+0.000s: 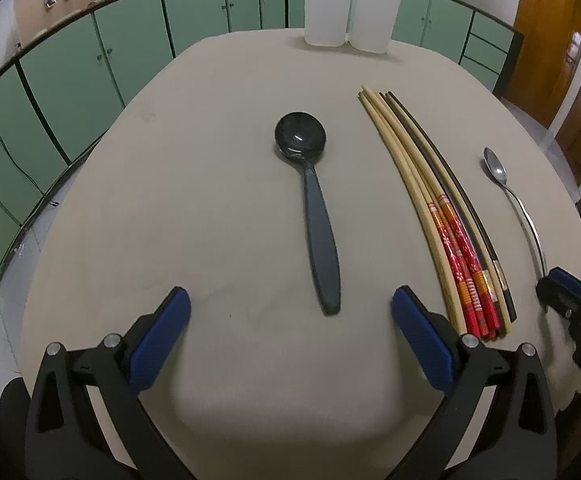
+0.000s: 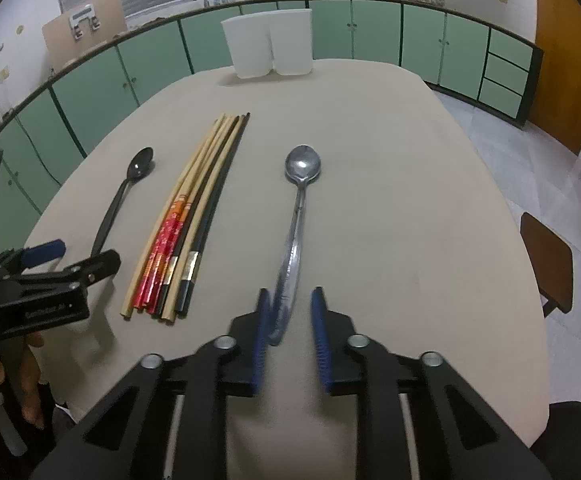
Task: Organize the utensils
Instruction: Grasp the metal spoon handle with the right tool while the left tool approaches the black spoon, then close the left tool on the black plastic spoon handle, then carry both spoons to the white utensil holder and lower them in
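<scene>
A black plastic spoon lies on the beige table, handle toward me. My left gripper is open, its blue pads on either side of the handle's near end, not touching it. A bundle of chopsticks lies to its right. A metal spoon lies in front of my right gripper. The right jaws are partly open, with the spoon's handle end between the pads. Two white containers stand at the table's far edge.
The chopsticks and black spoon lie left of the metal spoon in the right wrist view. Green cabinets line the far wall. A dark chair stands right of the table.
</scene>
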### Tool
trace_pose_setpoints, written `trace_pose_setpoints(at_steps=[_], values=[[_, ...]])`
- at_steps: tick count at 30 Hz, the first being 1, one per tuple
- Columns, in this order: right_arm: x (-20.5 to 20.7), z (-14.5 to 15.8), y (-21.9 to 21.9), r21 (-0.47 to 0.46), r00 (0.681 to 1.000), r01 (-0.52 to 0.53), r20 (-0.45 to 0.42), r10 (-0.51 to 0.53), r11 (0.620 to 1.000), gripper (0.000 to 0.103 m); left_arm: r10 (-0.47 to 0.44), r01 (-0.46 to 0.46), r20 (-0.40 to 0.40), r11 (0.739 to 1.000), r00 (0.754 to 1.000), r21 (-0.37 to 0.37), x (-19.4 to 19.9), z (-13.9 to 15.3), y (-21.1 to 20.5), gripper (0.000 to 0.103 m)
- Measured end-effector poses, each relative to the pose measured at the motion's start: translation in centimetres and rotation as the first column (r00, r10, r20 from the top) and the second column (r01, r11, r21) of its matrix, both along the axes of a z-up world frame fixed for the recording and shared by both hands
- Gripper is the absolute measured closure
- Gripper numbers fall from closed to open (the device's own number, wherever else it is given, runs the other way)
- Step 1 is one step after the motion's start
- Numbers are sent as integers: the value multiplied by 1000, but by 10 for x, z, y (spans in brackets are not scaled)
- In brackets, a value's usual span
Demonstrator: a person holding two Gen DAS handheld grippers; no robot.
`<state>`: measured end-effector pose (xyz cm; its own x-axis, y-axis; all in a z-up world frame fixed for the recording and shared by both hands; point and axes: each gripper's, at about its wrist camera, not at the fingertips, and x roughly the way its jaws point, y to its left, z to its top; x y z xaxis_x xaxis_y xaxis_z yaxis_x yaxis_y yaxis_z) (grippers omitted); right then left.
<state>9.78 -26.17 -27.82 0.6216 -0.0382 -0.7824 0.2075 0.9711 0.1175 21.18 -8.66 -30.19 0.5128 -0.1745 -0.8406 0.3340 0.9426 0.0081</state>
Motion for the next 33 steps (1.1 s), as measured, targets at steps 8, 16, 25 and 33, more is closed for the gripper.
trace_pose_setpoints(at_steps=[8, 16, 25, 33], values=[[3, 2, -3, 5, 1000, 7, -11, -7, 1000, 92, -52, 50, -51, 998, 997, -48, 1, 15, -3, 92], [0, 19, -7, 6, 1000, 20, 3, -20, 1000, 93, -64, 59, -61, 995, 996, -78, -1, 31, 1, 92], [7, 83, -10, -42, 994, -1, 106, 6, 999, 93, -76, 82, 48, 989, 996, -123, -1, 83, -1, 92], [33, 116, -19, -83, 993, -62, 97, 70, 995, 93, -109, 116, 57, 983, 992, -143, 18, 110, -7, 93]])
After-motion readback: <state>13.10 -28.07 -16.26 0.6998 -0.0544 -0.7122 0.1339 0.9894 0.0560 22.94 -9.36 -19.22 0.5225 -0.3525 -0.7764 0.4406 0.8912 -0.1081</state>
